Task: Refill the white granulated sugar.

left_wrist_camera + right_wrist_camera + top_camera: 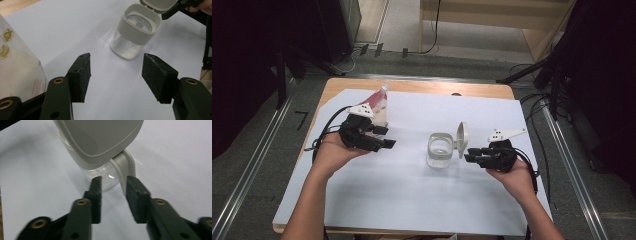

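Pouch (379,100): stands at the table's (422,88) 10 o'clock, just behind the left gripper (382,137), not yet picked up. Left jaws: spread wide, empty. Jar (441,150): stands at centre, lid (461,140) already flipped up on its hinge at the jar's 3 o'clock. Right gripper (468,155): just beside the lid; jaws part-open, gripping nothing. Judged remaining: grasp pouch, fill jar, shut lid.

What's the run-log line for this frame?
left claw: open, empty, beside pouch | right claw: open, at hinge of jar lid | jar: upright, lid flipped open | sheet: white
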